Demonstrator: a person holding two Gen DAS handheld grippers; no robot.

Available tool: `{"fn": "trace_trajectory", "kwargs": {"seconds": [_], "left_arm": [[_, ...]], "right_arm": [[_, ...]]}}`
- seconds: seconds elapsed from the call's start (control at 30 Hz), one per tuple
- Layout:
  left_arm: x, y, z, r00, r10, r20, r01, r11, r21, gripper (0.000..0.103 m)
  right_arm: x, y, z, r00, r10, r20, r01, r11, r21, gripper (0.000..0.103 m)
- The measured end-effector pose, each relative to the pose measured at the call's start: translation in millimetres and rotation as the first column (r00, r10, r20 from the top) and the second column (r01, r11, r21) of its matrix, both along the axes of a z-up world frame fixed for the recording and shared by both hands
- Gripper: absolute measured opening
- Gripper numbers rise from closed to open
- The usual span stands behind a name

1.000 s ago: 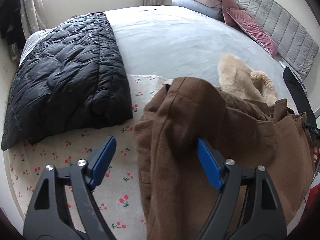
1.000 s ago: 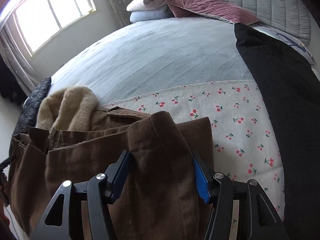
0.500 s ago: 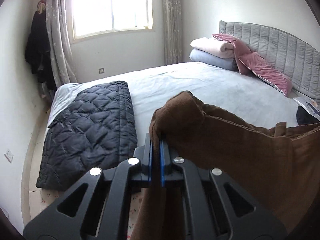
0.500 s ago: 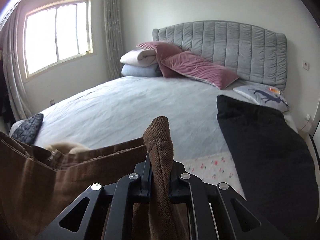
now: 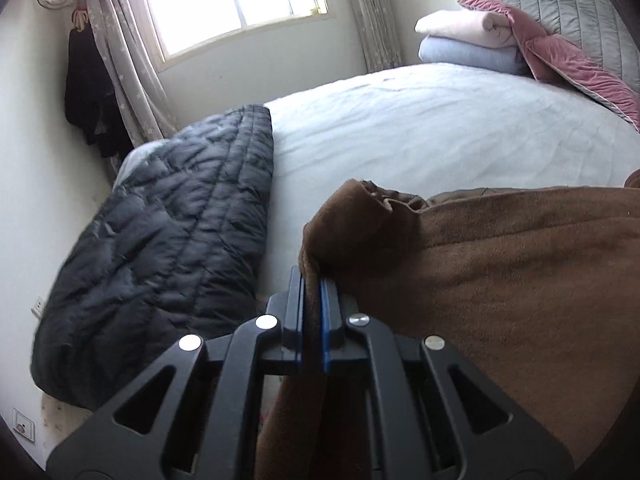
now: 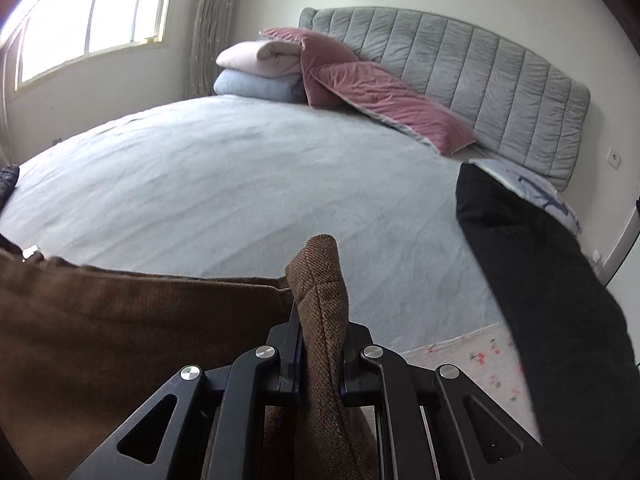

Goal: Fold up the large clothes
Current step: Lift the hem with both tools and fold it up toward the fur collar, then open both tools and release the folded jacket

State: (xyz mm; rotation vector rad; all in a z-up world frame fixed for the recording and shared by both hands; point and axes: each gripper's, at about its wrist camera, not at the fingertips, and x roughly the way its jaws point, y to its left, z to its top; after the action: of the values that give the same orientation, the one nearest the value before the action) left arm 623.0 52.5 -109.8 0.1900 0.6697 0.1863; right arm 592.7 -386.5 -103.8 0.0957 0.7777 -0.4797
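Both grippers, left (image 5: pixel 311 300) and right (image 6: pixel 318 328), are clamped on the top edge of our brown coat (image 5: pixel 500 280), which we hold up above the bed (image 6: pixel 240 184). We judge it heavy, thick and floppy, so we grip bunched corners where the seams are.

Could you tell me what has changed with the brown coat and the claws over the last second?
Both claws, open around folds a second ago, closed on the brown coat: left claw, right claw. They raised it off the bed. The black quilted jacket stayed put.
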Motion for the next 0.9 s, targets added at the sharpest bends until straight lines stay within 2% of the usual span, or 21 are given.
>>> {"fn": "trace_trajectory", "kwargs": {"seconds": [0.07, 0.13, 0.2, 0.23, 0.27, 0.33, 0.4, 0.43, 0.5, 0.57, 0.67, 0.73, 0.83, 0.9], "left_arm": [[6.4, -4.9, -4.5, 1.0, 0.006, -0.024, -0.005, 0.999, 0.033, 0.009], [11.6, -10.6, -6.8, 0.999, 0.015, -0.052, -0.01, 0.997, 0.081, 0.013], [16.7, -11.9, -12.4, 0.992, 0.068, -0.111, -0.051, 0.988, 0.148, 0.012], [15.6, -10.2, -10.7, 0.989, 0.079, -0.124, -0.059, 0.986, 0.156, 0.012], [11.6, -8.6, -4.6, 0.99, 0.06, -0.132, -0.041, 0.989, 0.143, 0.013], [-3.6, -7.6, 18.4, 0.992, 0.022, -0.121, -0.008, 0.993, 0.114, 0.03], [-29.3, -7.9, 46.6, 0.994, -0.058, -0.087, 0.062, 0.997, 0.05, 0.074], [-45.0, -8.5, 59.8, 0.993, -0.095, -0.063, 0.098, 0.995, 0.036, 0.08], [-68.2, -8.6, 78.2, 0.989, -0.14, -0.056, 0.142, 0.99, 0.026, 0.084], [-91.3, -6.0, 92.3, 0.98, -0.171, -0.106, 0.171, 0.985, -0.015, 0.084], [-127.9, 3.0, 106.8, 0.964, -0.215, -0.159, 0.2, 0.974, -0.104, 0.084], [-154.5, 7.8, 113.2, 0.954, -0.246, -0.172, 0.223, 0.964, -0.142, 0.085], [-191.3, 18.6, 116.2, 0.94, -0.275, -0.202, 0.236, 0.952, -0.195, 0.093], [-211.5, 30.5, 113.2, 0.933, -0.285, -0.221, 0.223, 0.937, -0.268, 0.096]], "right_arm": [[12.4, -5.3, -13.1, 0.999, 0.004, -0.051, -0.003, 1.0, 0.024, 0.013], [15.4, -14.3, -15.0, 0.999, -0.011, -0.051, 0.013, 0.999, 0.041, 0.017], [12.3, -23.1, -18.1, 0.998, -0.023, -0.063, 0.029, 0.995, 0.095, 0.023], [9.1, -26.4, -16.5, 0.998, -0.025, -0.059, 0.032, 0.993, 0.111, 0.027], [4.3, -29.2, -13.2, 0.998, -0.014, -0.063, 0.023, 0.99, 0.141, 0.033], [-4.4, -36.6, -2.3, 0.996, 0.008, -0.089, 0.01, 0.979, 0.202, 0.041], [-21.3, -43.6, 14.1, 0.996, 0.06, -0.066, -0.037, 0.952, 0.305, 0.05], [-30.9, -44.5, 22.0, 0.995, 0.091, -0.036, -0.074, 0.935, 0.346, 0.053], [-60.2, -37.0, 38.6, 0.993, 0.118, 0.006, -0.111, 0.914, 0.39, 0.063], [-86.0, -34.6, 50.3, 0.993, 0.119, 0.019, -0.116, 0.902, 0.415, 0.069], [-122.3, -23.4, 65.9, 0.99, 0.137, 0.03, -0.136, 0.888, 0.439, 0.069], [-149.3, -12.0, 78.8, 0.989, 0.145, 0.037, -0.147, 0.896, 0.418, 0.069], [-183.2, 4.6, 97.3, 0.988, 0.15, 0.036, -0.152, 0.908, 0.391, 0.072], [-209.7, 15.2, 103.0, 0.987, 0.149, 0.06, -0.16, 0.89, 0.427, 0.077]]}}
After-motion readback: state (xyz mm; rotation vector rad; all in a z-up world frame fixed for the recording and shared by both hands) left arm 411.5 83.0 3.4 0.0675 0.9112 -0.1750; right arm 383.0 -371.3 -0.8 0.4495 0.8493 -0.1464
